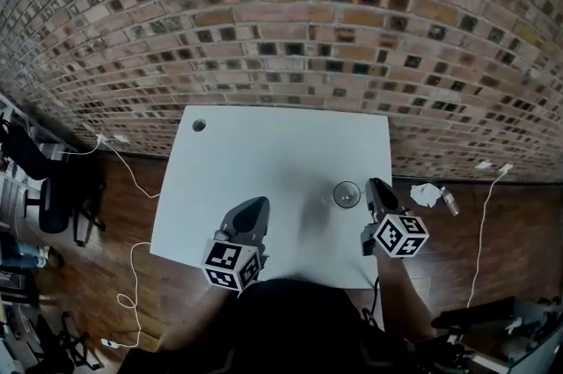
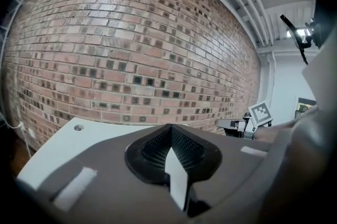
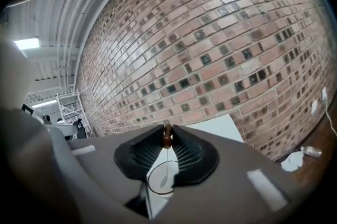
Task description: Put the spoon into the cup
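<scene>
In the head view a clear glass cup [image 1: 347, 194] stands on the white table [image 1: 264, 161] near its right edge. My right gripper [image 1: 374, 186] hangs just to the right of the cup. In the right gripper view that gripper [image 3: 167, 134] is shut on the brown handle of the spoon [image 3: 167, 138]. The thin metal stem hangs down, and the bowl shows inside the cup's round rim [image 3: 151, 185] below the jaws. My left gripper [image 1: 255, 205] is over the table's front part, left of the cup. Its jaws [image 2: 169, 129] meet at the tips with nothing in them.
A brick wall [image 1: 290, 29] runs behind the table. The table's far left corner has a round cable hole [image 1: 199, 125]. White cables [image 1: 132, 174] lie on the wooden floor at left beside a black chair [image 1: 40, 179]. Crumpled paper [image 1: 426, 193] lies on the floor at right.
</scene>
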Demonstrator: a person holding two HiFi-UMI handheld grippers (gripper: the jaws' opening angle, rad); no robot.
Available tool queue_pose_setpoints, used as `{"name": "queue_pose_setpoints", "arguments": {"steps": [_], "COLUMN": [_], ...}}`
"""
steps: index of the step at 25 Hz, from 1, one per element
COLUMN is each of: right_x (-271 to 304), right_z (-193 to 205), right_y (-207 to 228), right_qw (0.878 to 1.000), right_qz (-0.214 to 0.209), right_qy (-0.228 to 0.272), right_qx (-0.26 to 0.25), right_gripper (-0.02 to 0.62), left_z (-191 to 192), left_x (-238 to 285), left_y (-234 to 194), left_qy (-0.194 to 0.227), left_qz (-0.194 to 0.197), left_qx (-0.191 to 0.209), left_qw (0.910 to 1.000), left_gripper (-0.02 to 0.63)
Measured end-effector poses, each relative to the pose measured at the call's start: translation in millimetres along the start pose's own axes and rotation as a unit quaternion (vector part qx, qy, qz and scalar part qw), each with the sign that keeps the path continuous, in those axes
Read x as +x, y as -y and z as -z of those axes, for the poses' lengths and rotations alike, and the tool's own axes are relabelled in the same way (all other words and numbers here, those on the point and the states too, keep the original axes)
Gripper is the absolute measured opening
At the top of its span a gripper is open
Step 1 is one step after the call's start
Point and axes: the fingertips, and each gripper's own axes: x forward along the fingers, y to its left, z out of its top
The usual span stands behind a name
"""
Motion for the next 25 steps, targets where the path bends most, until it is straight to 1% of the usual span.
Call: {"name": "queue_pose_setpoints", "arguments": {"steps": [4, 7, 9, 11, 13, 18, 25], "right_x": [12.9, 20.4, 23.4, 24.6, 24.8, 22.7, 16.6], "right_z": [7.7, 21.7, 30.1, 37.3, 44.1, 56.1, 69.3], "right_y": [7.7, 12.0, 11.5, 14.1, 17.0, 12.6, 15.9], "right_qw": [1.000, 0.999, 0.998, 0.997, 0.996, 0.996, 0.994], "right_qz": [0.000, 0.007, 0.010, 0.023, 0.033, 0.034, 0.059], "right_qy": [-0.017, -0.041, -0.053, -0.063, -0.072, -0.075, -0.082], "right_qx": [-0.015, -0.019, -0.031, -0.043, -0.045, -0.040, -0.039], "right_gripper": [0.058, 0.058, 0.059, 0.059, 0.060, 0.060, 0.061], "left_z": [-0.3, 2.3, 2.6, 2.0, 2.9, 6.6, 7.3], "left_x": [5.8, 6.0, 5.6, 5.7, 6.3, 6.0, 1.9], "left_y": [2.9, 0.5, -0.7, -1.3, -1.0, 2.1, 1.5], "left_qy": [0.002, -0.004, -0.006, -0.005, -0.007, -0.014, -0.017], "left_qz": [-0.004, -0.013, -0.017, -0.019, -0.020, -0.010, -0.002], "left_qx": [0.003, 0.000, 0.000, 0.001, 0.003, -0.002, 0.001], "left_qw": [1.0000, 0.9999, 0.9998, 0.9998, 0.9998, 0.9998, 0.9999], "left_gripper": [-0.005, -0.006, -0.005, -0.006, -0.006, -0.006, -0.006]}}
